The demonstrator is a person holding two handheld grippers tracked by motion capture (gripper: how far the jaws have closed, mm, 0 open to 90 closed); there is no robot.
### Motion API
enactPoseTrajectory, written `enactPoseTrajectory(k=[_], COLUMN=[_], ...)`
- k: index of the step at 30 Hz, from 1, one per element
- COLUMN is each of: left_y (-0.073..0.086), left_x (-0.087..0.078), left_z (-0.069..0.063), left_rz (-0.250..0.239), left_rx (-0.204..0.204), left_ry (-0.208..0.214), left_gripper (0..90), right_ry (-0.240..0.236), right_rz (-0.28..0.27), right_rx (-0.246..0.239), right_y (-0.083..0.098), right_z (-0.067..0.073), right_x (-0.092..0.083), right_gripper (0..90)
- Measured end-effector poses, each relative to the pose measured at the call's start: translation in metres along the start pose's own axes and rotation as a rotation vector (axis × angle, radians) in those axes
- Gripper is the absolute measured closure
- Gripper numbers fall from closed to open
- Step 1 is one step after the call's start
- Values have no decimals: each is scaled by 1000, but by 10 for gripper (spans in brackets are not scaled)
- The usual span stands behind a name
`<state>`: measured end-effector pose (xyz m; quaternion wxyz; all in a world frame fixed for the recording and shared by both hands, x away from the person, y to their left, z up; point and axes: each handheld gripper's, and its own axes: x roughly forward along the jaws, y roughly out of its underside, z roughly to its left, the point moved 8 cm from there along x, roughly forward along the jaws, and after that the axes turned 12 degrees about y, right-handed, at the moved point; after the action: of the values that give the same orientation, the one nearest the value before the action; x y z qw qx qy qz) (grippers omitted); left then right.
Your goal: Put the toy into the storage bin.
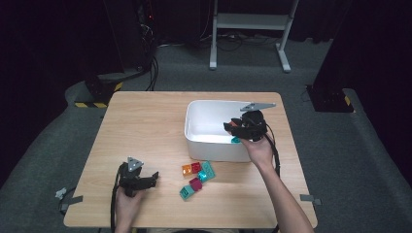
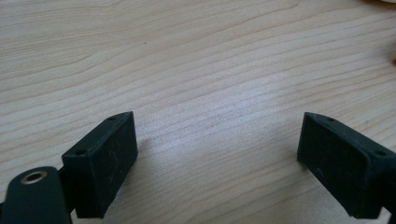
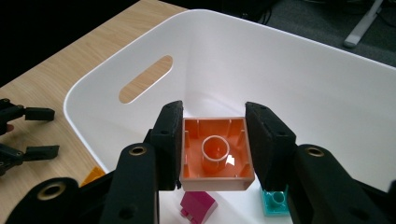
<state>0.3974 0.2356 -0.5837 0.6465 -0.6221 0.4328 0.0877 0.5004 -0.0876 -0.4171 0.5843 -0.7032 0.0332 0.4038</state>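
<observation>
No text, label, brand, number or sign could be read on anything in any of the three views.

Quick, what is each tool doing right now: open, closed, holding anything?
Left tool: open, nothing between the jaws, over bare table.
Right tool: closed on an orange block, above the white bin.

Two black handheld grippers: left gripper (image 1: 154, 178), right gripper (image 1: 227, 127). Each carries a grey three-cornered plate, a trailing black cable, blocky matte pads (image 2: 105, 163) and brass-ringed screw holes.
</observation>
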Motion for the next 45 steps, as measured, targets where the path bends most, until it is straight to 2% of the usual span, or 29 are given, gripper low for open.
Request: enactPoseTrajectory(k=[4,9,25,35,37,40,45], left_y=[0,0,0,0,0,0,0], left_x=[0,0,0,0,0,0,0], left_z=[0,0,-1,-1,-1,-1,0], left_rz=[0,0,-2,-5,-4,-4,-1], left_rx=[-1,-1,-2,-4,-4,-4,-1], left_ry=[0,0,0,0,0,0,0], left_gripper=[121,123,126,126,126,126,127], right_ry=[13,14,-16,-64,-53,-39,-38], right_rz=[2,8,-70,-71,-82,-108,-100], right_rx=[2,30,-18,-68,-66,-50,-83], right_y=[0,2,13,29,33,43,63], right_z=[-3,-6,12,30,32,36,45], right_x=[4,5,-26,-45,-46,-46,-40], right_gripper=[582,509,459,427,409,433,440])
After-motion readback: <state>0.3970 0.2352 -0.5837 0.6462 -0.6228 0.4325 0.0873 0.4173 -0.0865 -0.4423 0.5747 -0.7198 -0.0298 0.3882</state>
